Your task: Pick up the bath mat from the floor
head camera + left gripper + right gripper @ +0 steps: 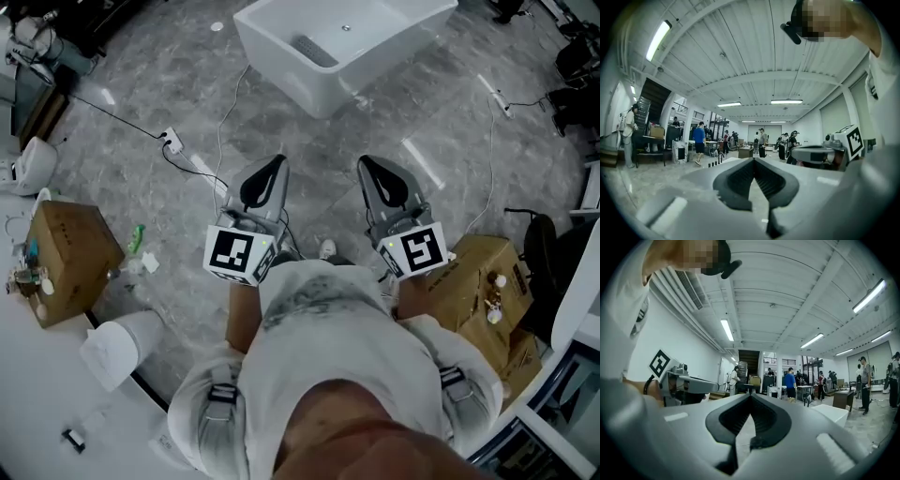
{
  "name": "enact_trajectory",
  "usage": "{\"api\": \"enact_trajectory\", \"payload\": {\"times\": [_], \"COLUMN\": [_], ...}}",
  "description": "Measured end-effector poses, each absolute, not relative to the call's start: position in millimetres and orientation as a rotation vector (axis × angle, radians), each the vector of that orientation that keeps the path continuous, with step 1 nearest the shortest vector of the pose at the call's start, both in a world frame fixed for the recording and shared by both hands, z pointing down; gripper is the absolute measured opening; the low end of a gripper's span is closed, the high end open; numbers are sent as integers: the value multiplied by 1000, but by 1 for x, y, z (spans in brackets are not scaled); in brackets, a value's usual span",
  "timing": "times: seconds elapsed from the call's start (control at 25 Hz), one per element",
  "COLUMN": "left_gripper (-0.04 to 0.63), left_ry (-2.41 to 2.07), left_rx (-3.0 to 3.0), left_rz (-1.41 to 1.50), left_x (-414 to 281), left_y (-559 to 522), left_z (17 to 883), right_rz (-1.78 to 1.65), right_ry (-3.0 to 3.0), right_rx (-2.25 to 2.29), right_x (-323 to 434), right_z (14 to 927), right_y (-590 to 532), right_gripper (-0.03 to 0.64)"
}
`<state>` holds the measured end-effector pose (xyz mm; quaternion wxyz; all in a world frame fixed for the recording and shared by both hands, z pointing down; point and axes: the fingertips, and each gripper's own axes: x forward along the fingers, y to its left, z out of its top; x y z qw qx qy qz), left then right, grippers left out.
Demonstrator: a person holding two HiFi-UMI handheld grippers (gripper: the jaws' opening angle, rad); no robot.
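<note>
On left gripper (753,160): ribbed dark pads (739,180) shut tip to tip, clamping nothing; held level, aimed at 12 o'clock in the head view; on right gripper (750,395): same condition, pads (768,420) together at the tips, empty, level, parallel to the left unit and just beside it without touching. Behind each set of jaws, a cube with square black-and-white markers; left cube (236,254) just out from centre at 9 o'clock, right cube (419,250) at 3 o'clock; bare forearms (244,319) behind the cubes; white shirt (328,328) filling 6 o'clock. Between the two cubes, lower down, toe of a shoe (327,249) on grey marbled floor (141,84). At 12 o'clock, well apart from the jaws, white rectangular bathtub (281,66) with a small grey ribbed patch (314,51) inside near one end; nature of that patch cannot be told. At 10 o'clock, power strip (171,142) with cables (117,116) trailing over the floor; far out at 9 o'clock, cardboard box (70,248); at 8 o'clock, white cylinder (117,349) lying tilted; at 4 o'clock, second cardboard box (483,267) just beside the right cube. Bath mat: not made out in any view; position cannot be told. In both gripper views, large hall under a ribbed ceiling with strip lights (658,40); staircase (649,101) at 9 o'clock of the left gripper view; several people standing far off, one in a blue top (698,136).
</note>
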<state>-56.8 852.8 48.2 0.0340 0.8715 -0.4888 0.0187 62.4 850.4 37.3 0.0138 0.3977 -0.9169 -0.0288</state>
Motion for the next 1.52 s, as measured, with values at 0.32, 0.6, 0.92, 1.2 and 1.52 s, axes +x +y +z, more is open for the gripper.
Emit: {"api": "enact_trajectory", "payload": {"times": [0.32,0.6,0.92,1.2,1.52], "left_gripper": [3,3,3,3,3], "left_ry": [-1499,-1475,-1404,-1345,-1278], "left_rx": [2658,2669,2693,2718,2725], "left_rz": [83,97,106,119,84], "left_x": [-22,-22,-55,-103,-124], "left_y": [841,801,724,662,615], "left_z": [54,64,73,75,77], "right_rz": [-43,-29,-16,-21,-5], "right_ry": [-2878,-2866,-2810,-2759,-2698], "right_rx": [1218,1229,1288,1363,1406], "right_x": [91,87,53,9,-11], "right_z": [40,51,59,58,63], "right_y": [836,797,727,669,631], "right_gripper": [2,2,2,2,2]}}
